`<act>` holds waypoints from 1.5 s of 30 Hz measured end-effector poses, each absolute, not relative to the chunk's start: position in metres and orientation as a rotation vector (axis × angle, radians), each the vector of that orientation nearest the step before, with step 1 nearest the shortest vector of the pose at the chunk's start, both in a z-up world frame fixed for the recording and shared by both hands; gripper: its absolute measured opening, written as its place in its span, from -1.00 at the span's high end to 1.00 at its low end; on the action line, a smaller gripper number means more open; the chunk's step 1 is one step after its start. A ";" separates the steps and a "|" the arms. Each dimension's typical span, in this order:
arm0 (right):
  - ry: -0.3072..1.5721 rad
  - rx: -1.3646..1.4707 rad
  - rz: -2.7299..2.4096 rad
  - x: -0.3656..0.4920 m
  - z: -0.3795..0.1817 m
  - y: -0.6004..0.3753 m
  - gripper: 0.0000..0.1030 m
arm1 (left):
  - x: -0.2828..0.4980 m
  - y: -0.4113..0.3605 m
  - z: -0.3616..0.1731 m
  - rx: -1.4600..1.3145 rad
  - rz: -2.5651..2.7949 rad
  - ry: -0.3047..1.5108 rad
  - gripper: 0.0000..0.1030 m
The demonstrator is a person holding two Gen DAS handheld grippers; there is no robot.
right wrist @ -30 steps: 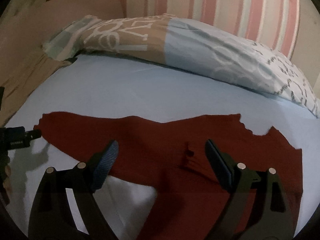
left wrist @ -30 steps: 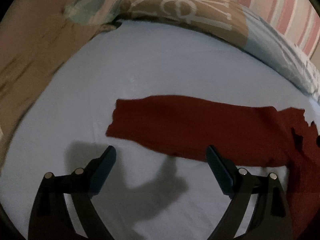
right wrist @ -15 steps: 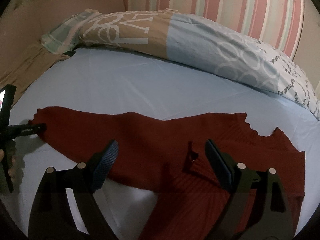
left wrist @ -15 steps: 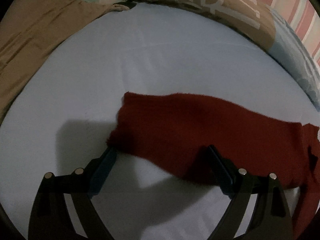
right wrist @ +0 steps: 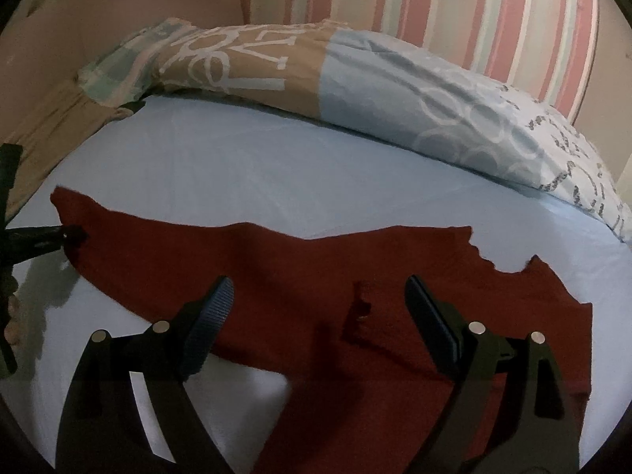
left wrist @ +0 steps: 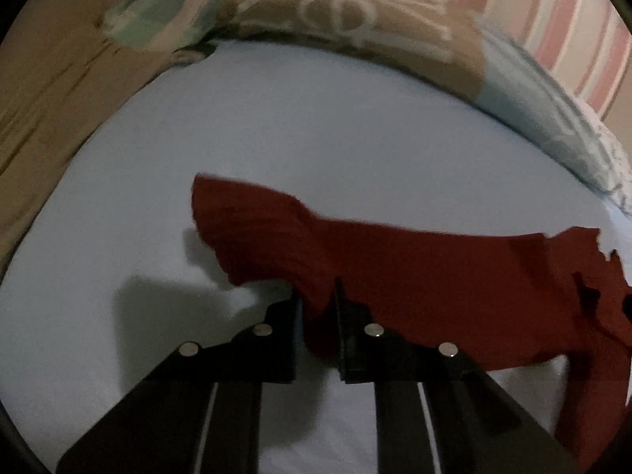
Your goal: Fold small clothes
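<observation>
Left hand-held gripper [left wrist: 318,308] clamped on red sweater [left wrist: 434,272] sleeve; right hand-held gripper [right wrist: 318,304] apart, idle. Next, probably: fold sleeve across body.

One dark red ribbed knit garment [right wrist: 276,276] lies on the bed, spread left to right. One long patterned pillow in tan, pale blue and white [right wrist: 355,87] sits at the far edge. One light blue bed sheet [right wrist: 237,166] covers the mattress. Two black two-finger claws are in sight: the left claw [left wrist: 316,308] and the right claw [right wrist: 318,296] (the left one also shows at the left edge of the right wrist view).
</observation>
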State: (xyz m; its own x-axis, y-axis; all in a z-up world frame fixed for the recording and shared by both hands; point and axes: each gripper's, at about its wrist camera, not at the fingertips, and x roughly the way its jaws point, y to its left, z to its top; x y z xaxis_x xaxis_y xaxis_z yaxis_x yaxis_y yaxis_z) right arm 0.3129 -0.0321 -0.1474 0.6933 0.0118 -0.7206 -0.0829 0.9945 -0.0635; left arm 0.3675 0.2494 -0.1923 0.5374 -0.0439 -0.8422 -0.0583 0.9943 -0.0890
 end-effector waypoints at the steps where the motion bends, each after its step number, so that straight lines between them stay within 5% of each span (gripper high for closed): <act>1: 0.804 -0.085 0.043 0.313 -0.146 -0.038 -0.72 | 0.367 0.242 -0.187 -0.104 -0.015 0.999 0.75; 14: 0.820 -0.033 -0.126 0.295 -0.136 -0.151 -0.71 | 0.367 0.096 -0.154 -0.031 -0.276 0.979 0.75; 29: 0.832 0.013 -0.313 0.236 -0.130 -0.312 -0.71 | 0.353 -0.139 -0.154 0.035 -0.563 0.997 0.75; 38: 0.846 0.034 -0.380 0.215 -0.135 -0.368 -0.71 | 0.350 -0.215 -0.186 0.124 -0.618 1.064 0.73; 42: 0.854 0.041 -0.392 0.211 -0.142 -0.377 -0.71 | 0.345 -0.220 -0.211 0.190 -0.581 1.108 0.08; 45: 0.862 0.053 -0.392 0.211 -0.150 -0.377 -0.71 | 0.333 -0.210 -0.208 0.224 -0.572 1.076 -0.13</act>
